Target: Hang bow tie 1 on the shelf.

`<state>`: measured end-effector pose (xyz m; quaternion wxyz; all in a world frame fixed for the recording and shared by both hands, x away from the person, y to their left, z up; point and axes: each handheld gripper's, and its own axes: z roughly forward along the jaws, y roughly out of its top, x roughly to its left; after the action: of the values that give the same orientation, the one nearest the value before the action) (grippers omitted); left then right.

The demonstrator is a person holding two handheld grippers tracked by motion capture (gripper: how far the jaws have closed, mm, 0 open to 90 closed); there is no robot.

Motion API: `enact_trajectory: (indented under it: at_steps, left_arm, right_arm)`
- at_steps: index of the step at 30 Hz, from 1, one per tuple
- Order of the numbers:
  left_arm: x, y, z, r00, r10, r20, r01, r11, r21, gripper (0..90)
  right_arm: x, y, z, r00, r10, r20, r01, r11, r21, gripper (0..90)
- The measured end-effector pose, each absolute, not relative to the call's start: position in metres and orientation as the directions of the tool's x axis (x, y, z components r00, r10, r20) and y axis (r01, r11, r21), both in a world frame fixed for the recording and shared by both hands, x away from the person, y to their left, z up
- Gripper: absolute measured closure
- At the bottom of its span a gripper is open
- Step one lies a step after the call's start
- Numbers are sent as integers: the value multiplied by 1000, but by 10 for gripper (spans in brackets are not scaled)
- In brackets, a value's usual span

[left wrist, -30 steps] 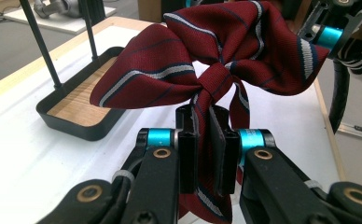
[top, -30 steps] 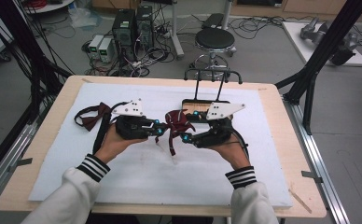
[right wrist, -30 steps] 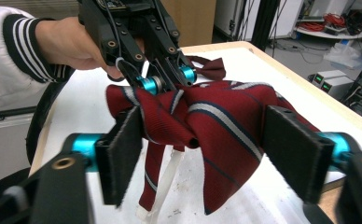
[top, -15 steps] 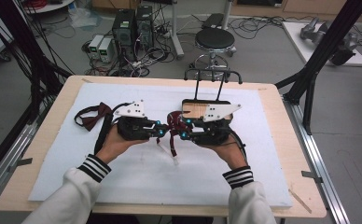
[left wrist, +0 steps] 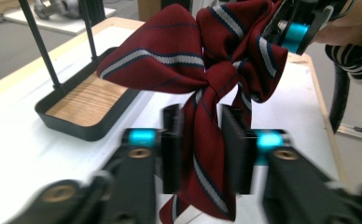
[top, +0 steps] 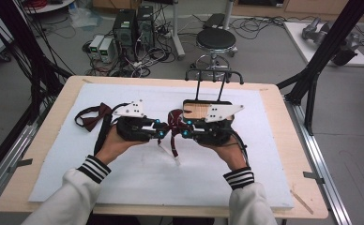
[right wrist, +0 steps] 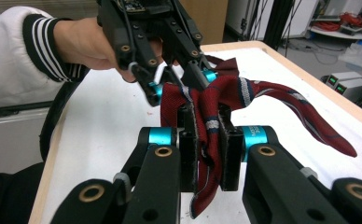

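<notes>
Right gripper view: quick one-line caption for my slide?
Right hand-held gripper shut on a striped red bow tie, left hand-held gripper gripping its far side.

We hold a striped red bow tie [top: 173,125] between the left hand-held gripper [top: 160,130] and right hand-held gripper [top: 185,130], above the white tabletop [top: 138,173].

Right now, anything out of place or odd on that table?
Nothing damaged or spilled. The striped red bow tie hangs off the table between both grippers, tails dangling. A second bow tie lies crumpled at the mat's left edge, apart from the wooden tray.
</notes>
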<state>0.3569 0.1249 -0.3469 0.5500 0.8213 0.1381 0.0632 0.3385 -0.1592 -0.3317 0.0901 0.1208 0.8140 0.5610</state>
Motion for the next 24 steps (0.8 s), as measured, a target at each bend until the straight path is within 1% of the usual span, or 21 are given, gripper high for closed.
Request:
enact_trajectory:
  at_steps: [2, 5, 6, 7, 11, 20, 24]
  left_arm:
    - [355, 125, -348, 946, 322, -17, 135, -348, 928, 536]
    - [356, 128, -352, 924, 382, -6, 130, -297, 946, 233]
    - [356, 129, -354, 912, 411, -5, 134, -286, 949, 165]
    - [357, 131, -355, 902, 431, -9, 138, -270, 953, 129]
    - [358, 140, -358, 895, 446, -15, 128, -224, 966, 110]
    - [352, 156, -362, 873, 488, -7, 117, -196, 974, 112]
    - [342, 168, -372, 849, 527, -43, 134, -136, 982, 112]
  right_arm:
    - [338, -160, -331, -952, 307, -11, 98, 338, 936, 822]
    - [338, -162, -330, -946, 325, -22, 93, 334, 938, 823]
    - [338, -164, -329, -945, 327, -20, 93, 328, 940, 823]
    - [338, -166, -328, -941, 338, -16, 96, 312, 945, 823]
    - [338, -170, -326, -937, 350, -16, 94, 295, 951, 823]
    - [337, -176, -323, -924, 381, -27, 83, 268, 960, 823]
    - [337, -183, -321, -907, 420, -35, 71, 234, 970, 822]
